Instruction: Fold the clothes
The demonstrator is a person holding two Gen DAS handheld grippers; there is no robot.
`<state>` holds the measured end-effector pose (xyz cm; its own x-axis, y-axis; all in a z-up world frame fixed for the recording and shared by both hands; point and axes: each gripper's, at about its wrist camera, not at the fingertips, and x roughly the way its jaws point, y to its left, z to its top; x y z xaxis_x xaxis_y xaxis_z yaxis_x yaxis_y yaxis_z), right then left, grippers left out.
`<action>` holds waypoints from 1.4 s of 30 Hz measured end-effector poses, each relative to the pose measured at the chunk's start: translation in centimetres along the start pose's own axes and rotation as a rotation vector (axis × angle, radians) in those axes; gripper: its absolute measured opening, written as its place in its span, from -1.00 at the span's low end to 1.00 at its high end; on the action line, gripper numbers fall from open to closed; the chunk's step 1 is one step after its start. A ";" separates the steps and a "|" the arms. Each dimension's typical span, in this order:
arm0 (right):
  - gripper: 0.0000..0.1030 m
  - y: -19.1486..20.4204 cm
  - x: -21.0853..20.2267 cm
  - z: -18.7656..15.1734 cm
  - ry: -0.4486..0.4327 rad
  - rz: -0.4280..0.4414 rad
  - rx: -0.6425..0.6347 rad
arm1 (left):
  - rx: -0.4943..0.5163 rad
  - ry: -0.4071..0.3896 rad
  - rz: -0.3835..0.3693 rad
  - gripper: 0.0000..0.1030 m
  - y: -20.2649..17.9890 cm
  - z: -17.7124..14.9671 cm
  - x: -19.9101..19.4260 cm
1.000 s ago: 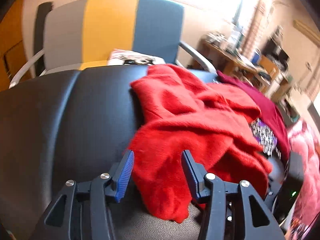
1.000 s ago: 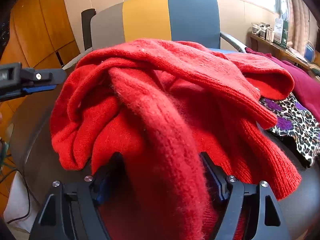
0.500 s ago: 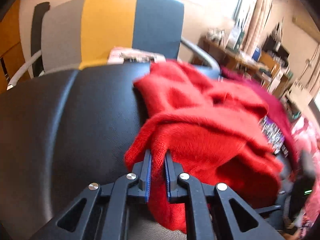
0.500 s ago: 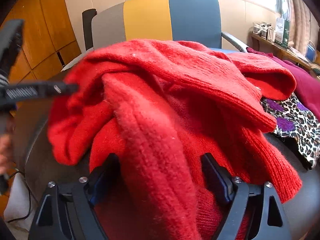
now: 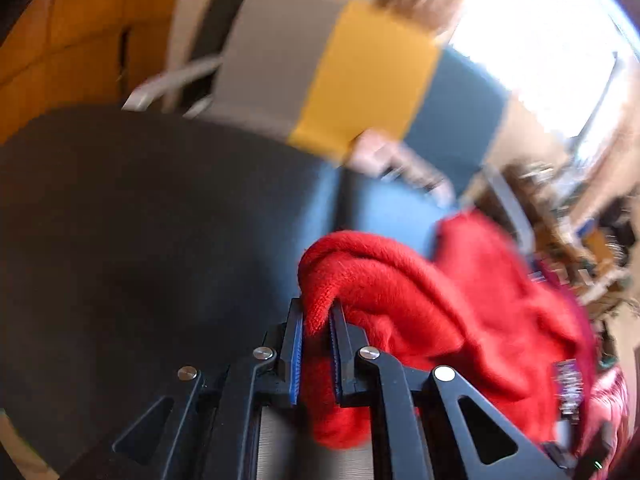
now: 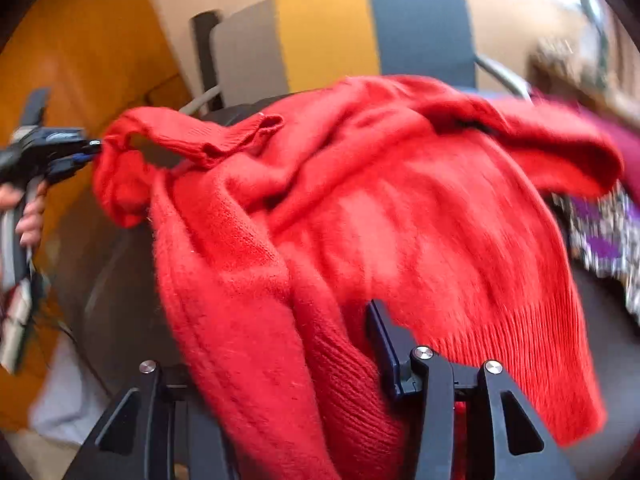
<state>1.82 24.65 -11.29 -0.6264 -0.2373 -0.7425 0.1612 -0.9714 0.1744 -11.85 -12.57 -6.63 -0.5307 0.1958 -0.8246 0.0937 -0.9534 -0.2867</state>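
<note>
your left claw (image 5: 316, 344) has gone from wide open beside the red sweater (image 6: 400, 216) to pinched on a fold of its edge, and it has swung away to the left, drawing that corner out over the black cushion (image 5: 140, 220). your right claw (image 6: 320, 360) is closing around a thick bunch of knit that was lying loose between wide jaws. so the sweater is now being stretched between your two claws, probably to spread it flat before any fold.

Bare black leather cushion (image 5: 140, 240) open left of the fuzzy red knitted sweater (image 5: 440, 300), striped grey-yellow-blue chair (image 6: 340, 28) blocking behind it, leopard-print fabric (image 6: 600, 236) crowding its right
</note>
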 end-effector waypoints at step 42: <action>-0.52 -5.9 6.6 9.1 -0.061 -0.006 0.204 | -0.269 0.089 -0.233 -0.08 -0.5 -1.9 4.2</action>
<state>-10.22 28.72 -11.35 -0.6727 -0.2258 -0.7047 0.0034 -0.9532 0.3022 -12.54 -10.87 -10.88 -0.4897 0.4313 -0.7577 0.2033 -0.7886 -0.5803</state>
